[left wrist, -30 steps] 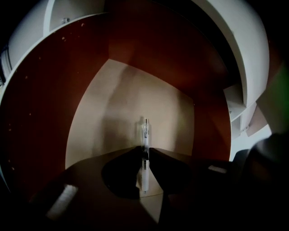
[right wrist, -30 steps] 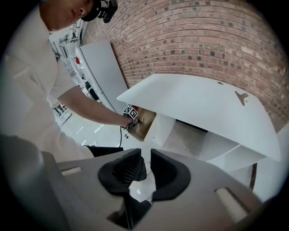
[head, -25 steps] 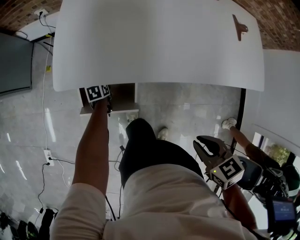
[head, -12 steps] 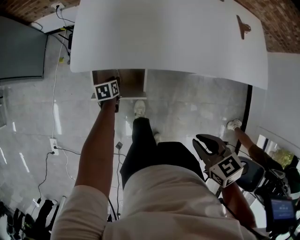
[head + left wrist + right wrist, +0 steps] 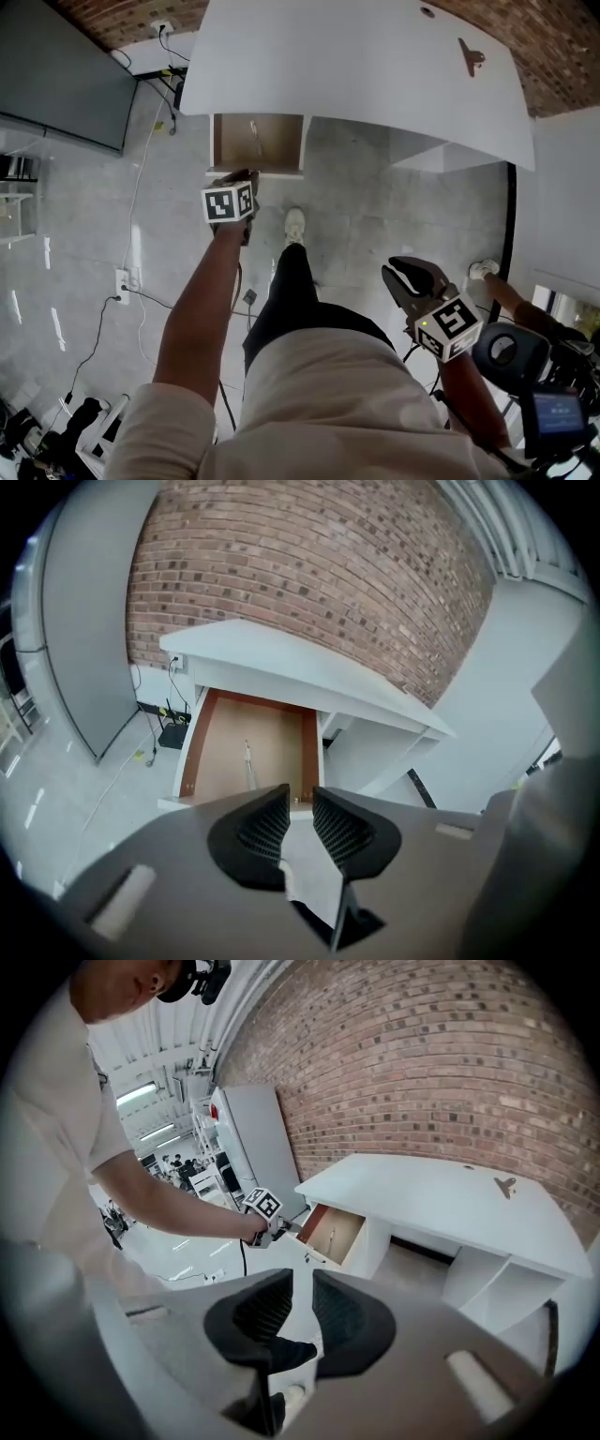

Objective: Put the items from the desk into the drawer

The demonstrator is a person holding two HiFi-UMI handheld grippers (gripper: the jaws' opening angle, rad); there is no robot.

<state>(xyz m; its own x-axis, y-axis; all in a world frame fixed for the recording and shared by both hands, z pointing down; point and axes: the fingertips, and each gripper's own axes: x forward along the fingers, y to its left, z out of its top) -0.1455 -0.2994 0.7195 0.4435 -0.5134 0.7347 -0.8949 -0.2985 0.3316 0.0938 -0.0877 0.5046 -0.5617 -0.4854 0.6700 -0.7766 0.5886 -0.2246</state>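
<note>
The white desk (image 5: 356, 66) carries a small brown, plane-shaped item (image 5: 472, 56) near its far right. Under its left end the wooden drawer (image 5: 277, 141) stands pulled out, with a thin stick-like item (image 5: 253, 128) lying inside. My left gripper (image 5: 246, 178) hovers just in front of the drawer's front edge, jaws close together with nothing between them. In the left gripper view the drawer (image 5: 220, 752) lies beyond the gripper (image 5: 300, 803). My right gripper (image 5: 398, 272) is held low by my right hip, far from the desk, shut and empty.
A grey cabinet (image 5: 66, 84) stands left of the desk, with cables and a socket strip (image 5: 164, 28) on the floor behind it. My leg and shoe (image 5: 294, 225) are below the drawer. Another person's shoe (image 5: 483, 269) shows at right. Brick wall runs behind the desk.
The drawer has come further out from under the desk, and my left gripper has drawn back toward me along with it. The right gripper has barely moved.
</note>
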